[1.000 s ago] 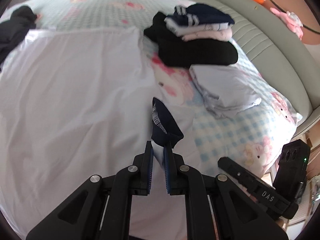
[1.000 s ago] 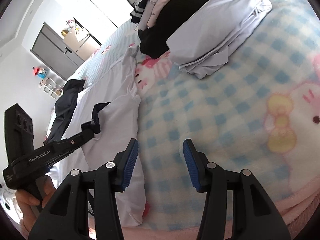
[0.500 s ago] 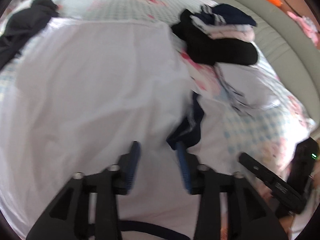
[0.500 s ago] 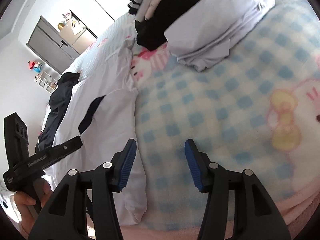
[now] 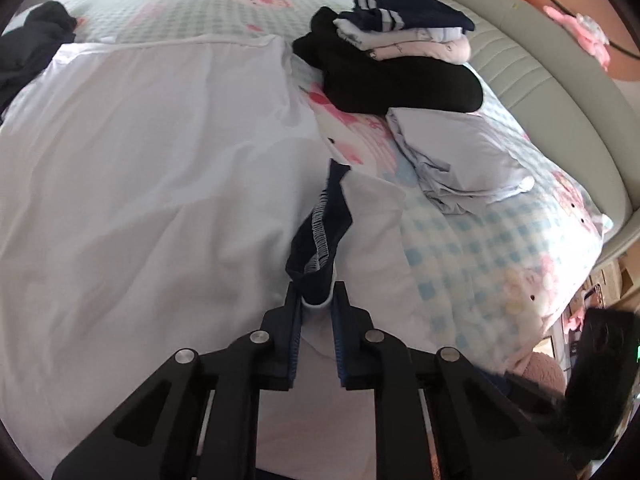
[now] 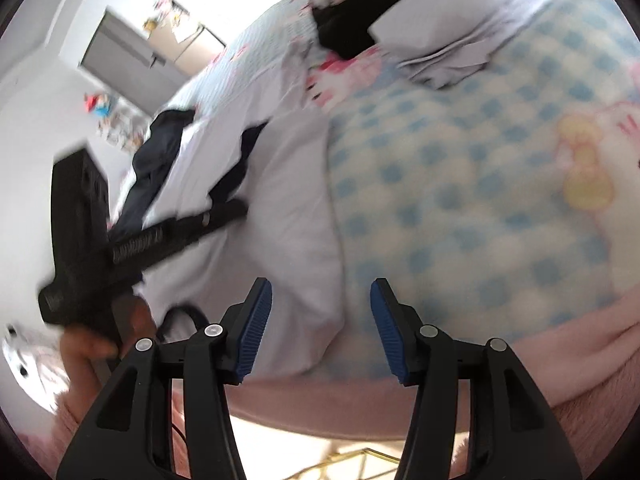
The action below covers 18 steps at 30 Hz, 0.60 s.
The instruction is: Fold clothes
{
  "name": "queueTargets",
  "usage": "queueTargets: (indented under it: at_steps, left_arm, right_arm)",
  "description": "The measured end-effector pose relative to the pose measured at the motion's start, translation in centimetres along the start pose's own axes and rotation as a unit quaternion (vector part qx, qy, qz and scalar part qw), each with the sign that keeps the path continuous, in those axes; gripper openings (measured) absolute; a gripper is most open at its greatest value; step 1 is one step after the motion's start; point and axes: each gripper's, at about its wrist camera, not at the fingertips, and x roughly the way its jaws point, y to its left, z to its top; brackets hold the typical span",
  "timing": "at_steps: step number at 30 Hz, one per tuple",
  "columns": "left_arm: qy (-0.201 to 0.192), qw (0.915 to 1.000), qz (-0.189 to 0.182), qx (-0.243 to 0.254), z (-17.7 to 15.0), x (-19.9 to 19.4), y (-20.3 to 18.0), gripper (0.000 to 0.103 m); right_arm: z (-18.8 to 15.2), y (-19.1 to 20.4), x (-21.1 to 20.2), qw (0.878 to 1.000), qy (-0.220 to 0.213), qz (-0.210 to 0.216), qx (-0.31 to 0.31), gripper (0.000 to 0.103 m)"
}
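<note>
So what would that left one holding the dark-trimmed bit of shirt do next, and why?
Probably carry the navy cuff across the white shirt to fold the sleeve inward. The left gripper is shut on that cuff, the shirt lies spread flat on the bed, and the right gripper hangs open over the near edge, holding nothing.

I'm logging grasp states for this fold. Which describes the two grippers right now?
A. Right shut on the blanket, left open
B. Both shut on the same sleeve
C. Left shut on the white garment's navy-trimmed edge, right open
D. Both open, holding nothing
C: the left gripper pinches the navy-trimmed edge of the white garment, while the right gripper hovers with its jaws wide apart, empty.
</note>
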Motion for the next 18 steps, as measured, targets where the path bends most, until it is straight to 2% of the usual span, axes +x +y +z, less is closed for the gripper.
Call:
queueTargets:
  at_steps: [5,11,14,15,17,18]
  left_arm:
    - [0.006,0.9993,0.036,0.001,-0.1,-0.7,1.4,0.007]
    - [0.014,0.9993,0.034,-0.008,-1.3,-1.5,2.9,0.011]
    - [0.027,0.9993,0.009,-0.025,-1.3,-1.7,3.4,0.011]
    - [0.030,0.9990,0.000,-0.033,-1.3,-1.8,3.6,0.016]
    - [0.028,0.9984,-0.013,-0.048,-1.3,-2.1,4.0,0.032]
    - [0.023,0.9981,-0.015,-0.055,-1.3,-2.3,4.2,0.036]
  right_arm:
    - [-0.6,0.2,0.1,0.999,-0.003,-0.052,-0.003,0.047]
    - [-1.2,0.4,0.2,0.993,-0.006,-0.115,-0.008,0.048]
    - [-1.5,0.2,-0.2,0.991,-0.013,-0.136,-0.003,0.049]
    - [-1.5,0.0,-0.5,0.990,-0.018,-0.136,0.003,0.049]
    - [-1.6,-0.3,-0.7,0.990,-0.020,-0.139,0.010,0.050]
    - [-1.6,-0.3,-0.8,0.990,-0.019,-0.140,0.011,0.050]
